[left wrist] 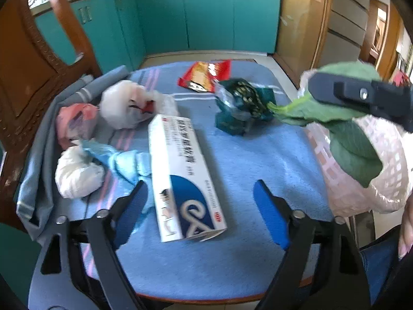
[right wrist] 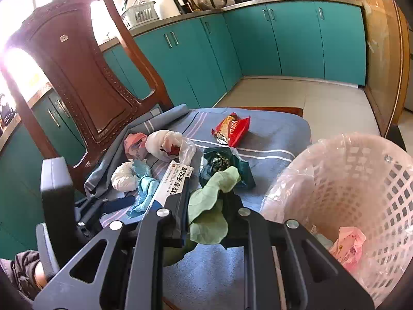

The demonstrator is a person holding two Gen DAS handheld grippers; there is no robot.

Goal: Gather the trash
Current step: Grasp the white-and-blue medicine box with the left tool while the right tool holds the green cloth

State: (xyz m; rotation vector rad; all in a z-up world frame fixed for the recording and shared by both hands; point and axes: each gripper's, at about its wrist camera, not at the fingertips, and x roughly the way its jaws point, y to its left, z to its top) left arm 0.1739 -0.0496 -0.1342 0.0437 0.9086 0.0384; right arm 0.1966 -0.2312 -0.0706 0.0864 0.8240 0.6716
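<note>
Nearest the lens in the left wrist view, the left tool (left wrist: 200, 199) stands open at the bottom of the frame, its blue pads either side of the white-and-blue carton (left wrist: 180, 180) without touching it. The carton lies on a blue towel (left wrist: 245, 258) spread over what looks like a chair seat.

Going left to right in that view: a pink bag (left wrist: 74, 121) and a white bundle (left wrist: 77, 178) at centre left, a crumpled blue tissue (left wrist: 116, 160), a white plastic bag (left wrist: 124, 108), the carton, a red snack wrapper (left wrist: 206, 75) at upper centre, a dark green wrapper (left wrist: 242, 106), then the lined pink basket (left wrist: 387, 180) at the right edge.

In the right wrist view the right tool (right wrist: 206, 222) is clamped on a limp green leaf (right wrist: 209, 206), low in the frame centre, just left of the basket (right wrist: 361, 180) — not yet over its rim.

Risks, as I judge them: the leaf is floppy and may drape over the rim or slip out if let go too early. The carton lies askew between the left pads — closing on it so could pivot it, or pinch the blue tissue touching its left side.
</note>
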